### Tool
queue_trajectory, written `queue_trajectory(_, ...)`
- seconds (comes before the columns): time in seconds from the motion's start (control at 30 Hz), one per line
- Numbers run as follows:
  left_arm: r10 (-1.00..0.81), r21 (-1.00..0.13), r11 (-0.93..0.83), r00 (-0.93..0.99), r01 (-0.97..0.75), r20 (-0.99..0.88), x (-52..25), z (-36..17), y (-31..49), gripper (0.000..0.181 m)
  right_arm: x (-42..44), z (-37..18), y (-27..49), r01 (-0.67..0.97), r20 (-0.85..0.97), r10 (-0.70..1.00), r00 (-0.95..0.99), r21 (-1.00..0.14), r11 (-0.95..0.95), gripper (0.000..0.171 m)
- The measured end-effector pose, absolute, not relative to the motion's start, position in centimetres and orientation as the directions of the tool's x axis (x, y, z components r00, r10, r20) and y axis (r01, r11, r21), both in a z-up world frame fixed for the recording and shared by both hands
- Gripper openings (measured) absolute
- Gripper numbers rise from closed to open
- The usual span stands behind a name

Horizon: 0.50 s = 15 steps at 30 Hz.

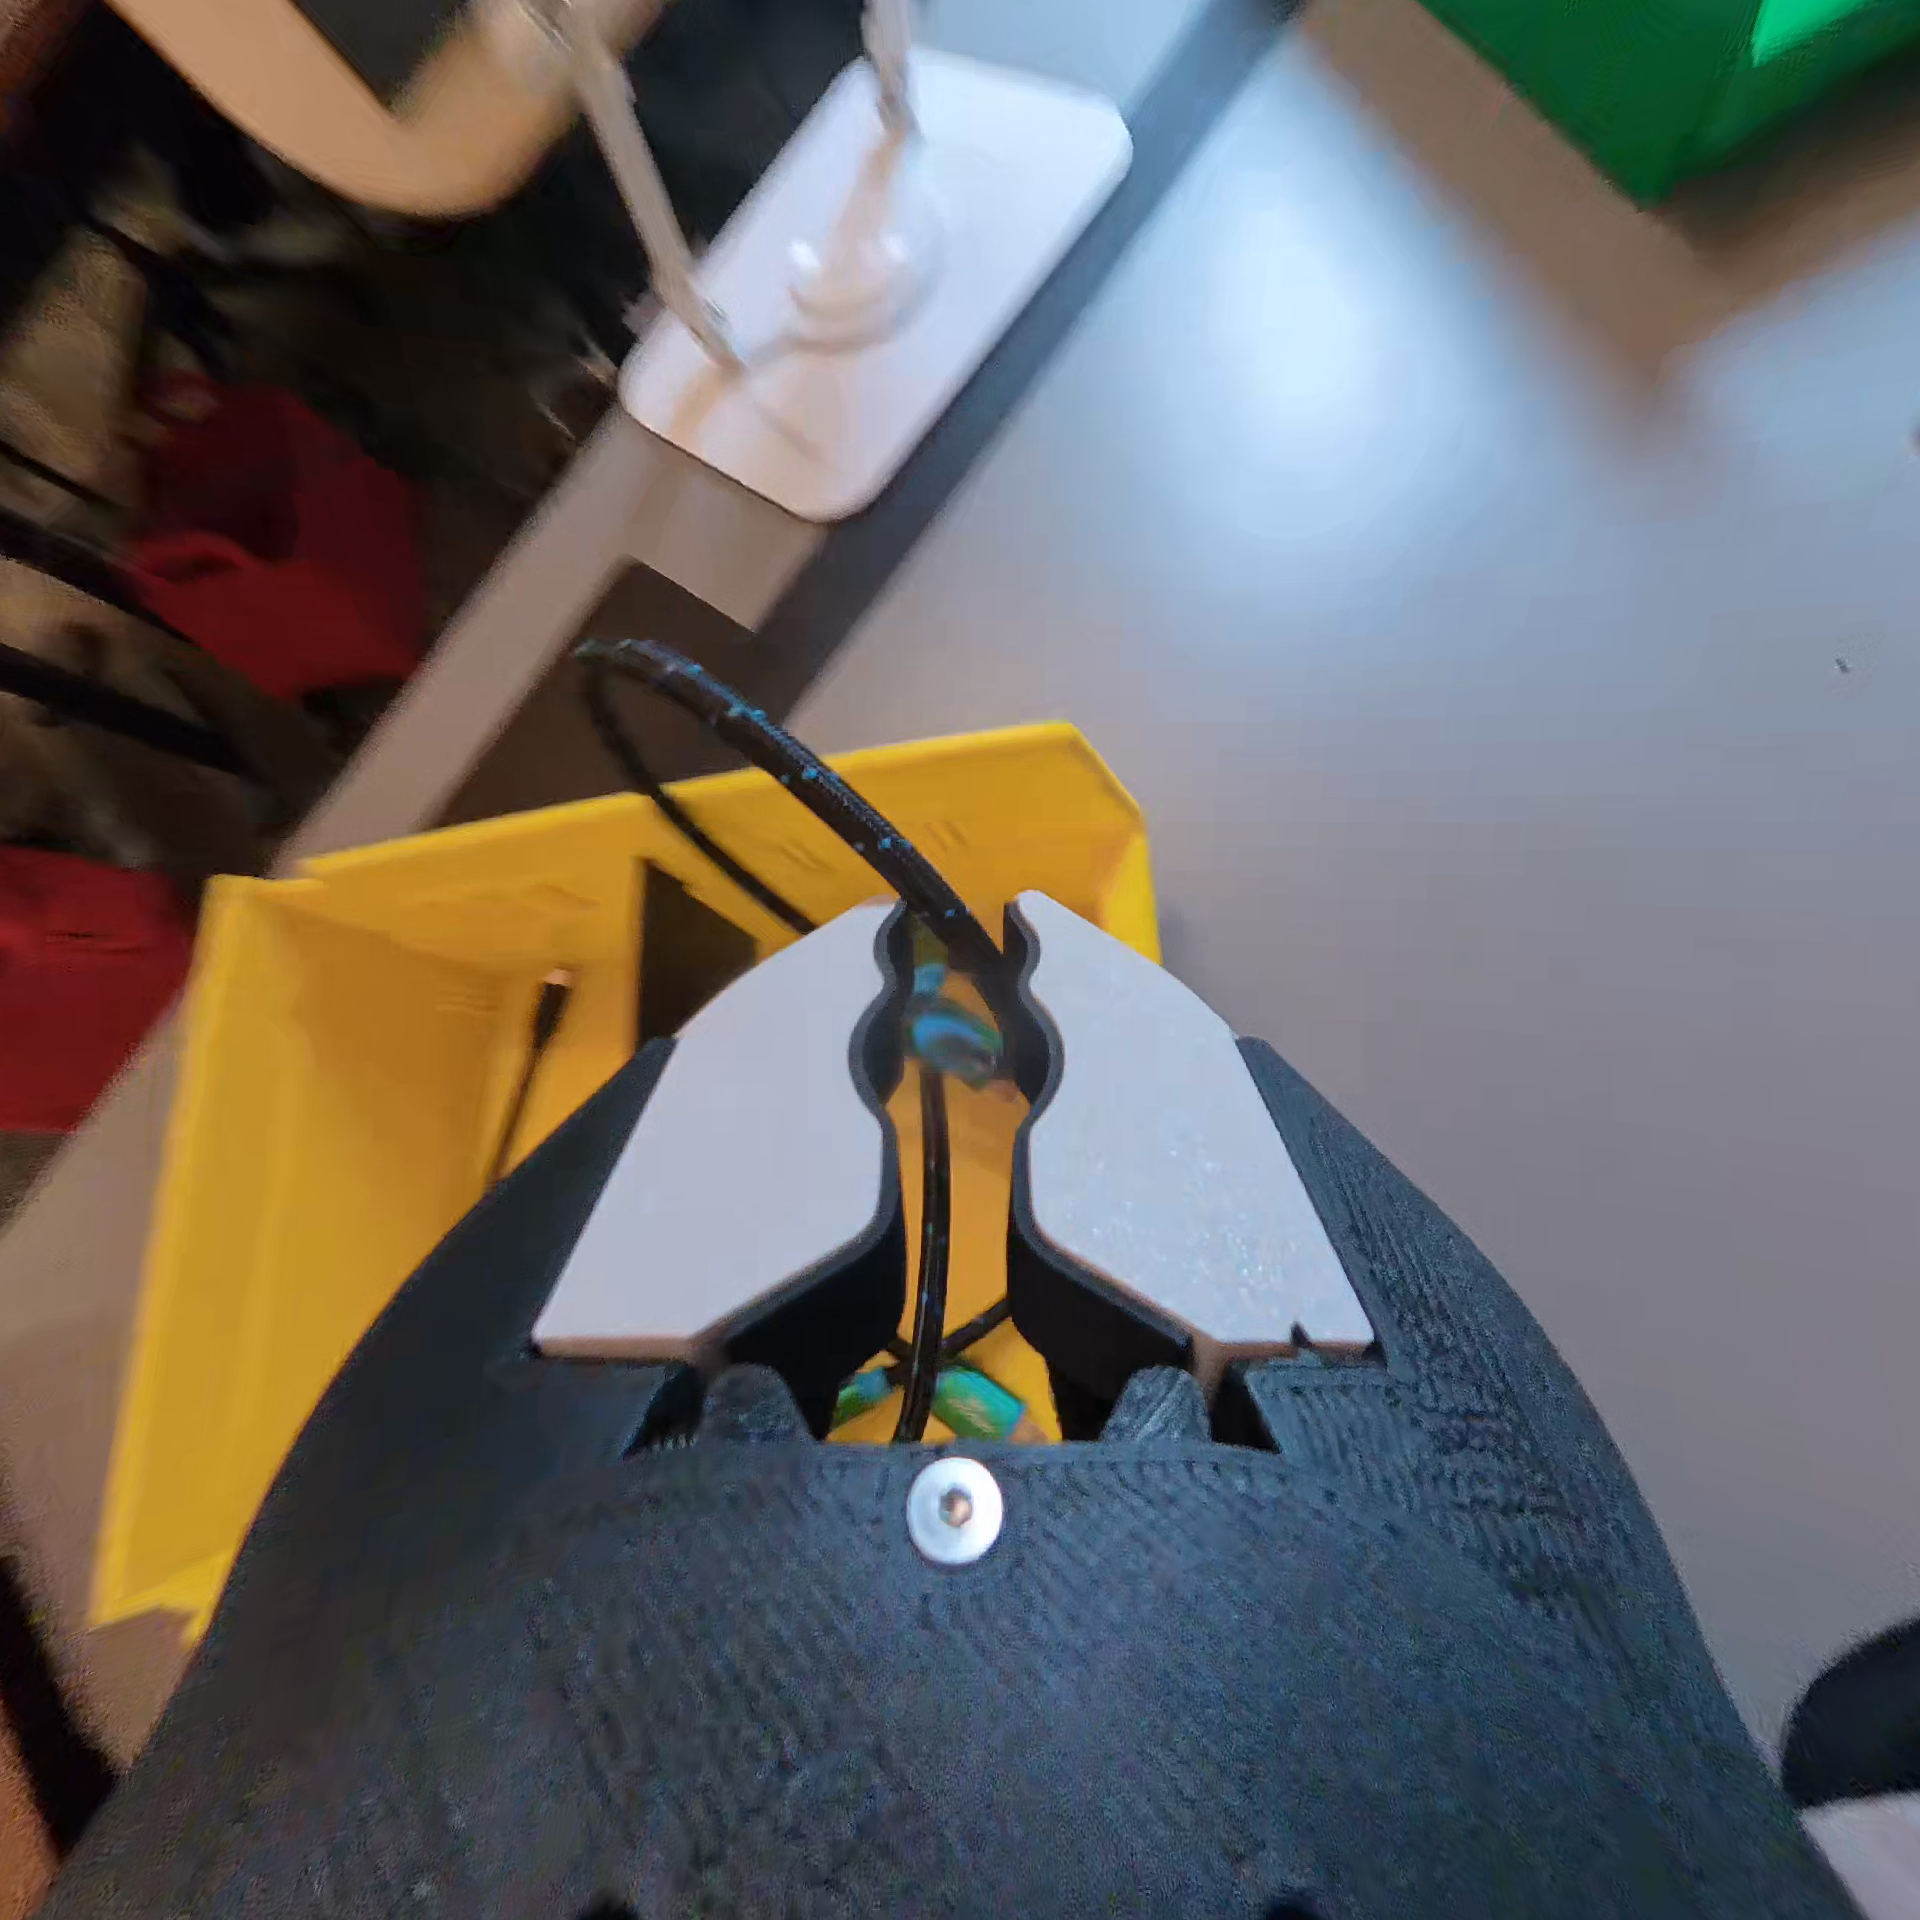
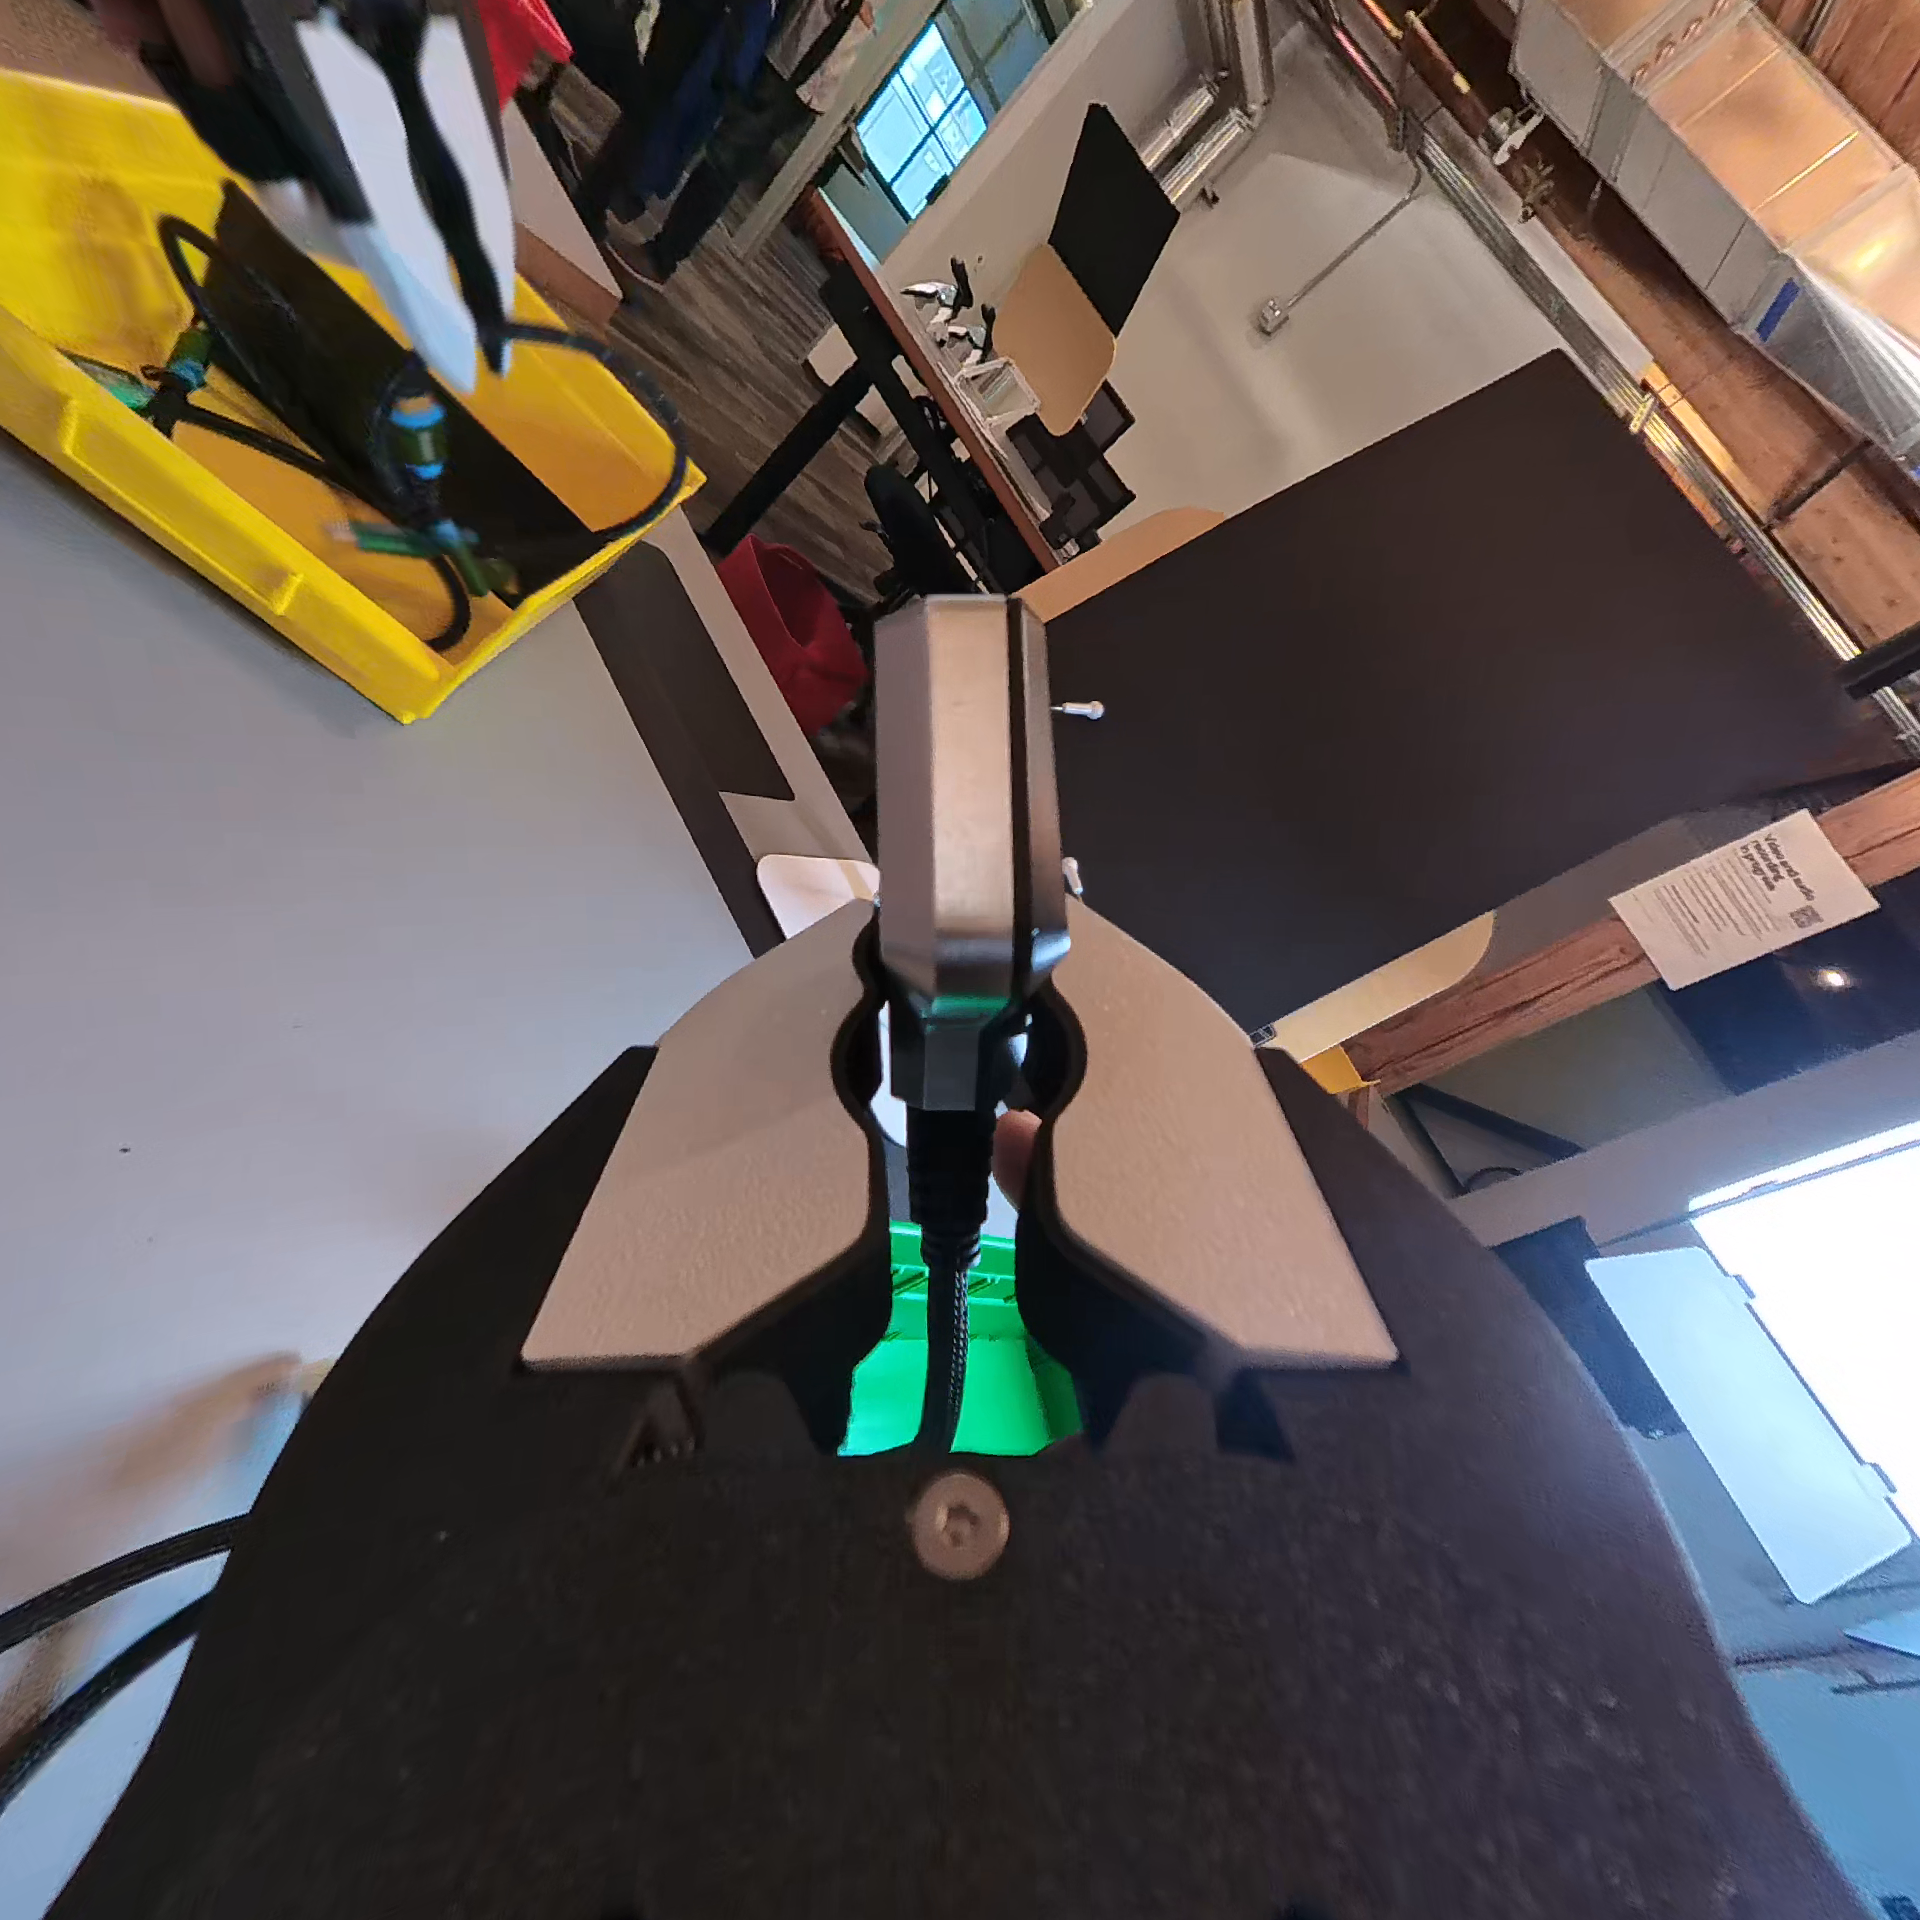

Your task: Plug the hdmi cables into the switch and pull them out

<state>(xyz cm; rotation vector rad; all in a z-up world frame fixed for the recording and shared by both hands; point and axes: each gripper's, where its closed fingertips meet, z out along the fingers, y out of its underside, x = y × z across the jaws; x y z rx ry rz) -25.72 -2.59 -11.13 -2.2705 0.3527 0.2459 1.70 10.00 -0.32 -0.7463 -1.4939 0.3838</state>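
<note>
Grey metal with a dark seam, the switch (image 2: 961, 821) stands clamped upright in the right gripper (image 2: 961, 997), its braided lead (image 2: 951, 1340) trailing back over a green bin (image 2: 997, 1392). Farther off, the left gripper (image 1: 954, 977) pinches a black hdmi cable (image 1: 831, 800) above the yellow bin (image 1: 312, 1143); teal-banded plugs (image 2: 416, 442) lie inside. A printed sheet (image 2: 1745, 909) hangs on a distant beam.

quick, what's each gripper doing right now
Left gripper: closed on a black braided cable over the yellow bin.
Right gripper: closed on the grey switch.
</note>
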Motion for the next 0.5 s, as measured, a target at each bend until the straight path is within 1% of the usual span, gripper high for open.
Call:
queue_trajectory(0.07, -0.050, -0.759, -0.549, 0.920, -0.350, -0.389, -26.7, -7.2, -2.9, 0.014, 1.8, -0.1, 10.1, 0.207, 0.748, 0.659, 0.084, -0.660, 0.722, 0.023)
queue_trajectory(0.17, 0.015, -0.831, -0.387, 0.899, -0.399, -0.438, -25.2, -2.3, -3.1, 0.010, 1.7, -0.2, 10.0, 0.211, 0.753, 0.653, 0.085, -0.654, 0.727, 0.023)
queue_trajectory(0.23, 0.077, -0.849, -0.304, 0.877, -0.432, -0.474, -24.3, 0.4, -3.2, 0.008, 1.6, -0.2, 10.0, 0.214, 0.756, 0.648, 0.087, -0.650, 0.729, 0.023)
queue_trajectory(0.33, 0.124, -0.874, -0.199, 0.873, -0.444, -0.472, -23.1, 3.0, -3.5, 0.007, 1.6, -0.3, 10.1, 0.212, 0.756, 0.649, 0.086, -0.650, 0.730, 0.023)
queue_trajectory(0.4, 0.106, -0.891, -0.145, 0.888, -0.431, -0.447, -22.2, 3.8, -3.5, 0.007, 1.7, -0.3, 10.1, 0.212, 0.755, 0.650, 0.086, -0.651, 0.729, 0.023)
queue_trajectory(0.5, 0.000, -0.925, -0.033, 0.926, -0.378, -0.378, -19.6, 4.9, -3.4, 0.007, 1.7, -0.3, 10.1, 0.213, 0.757, 0.648, 0.084, -0.650, 0.730, 0.023)
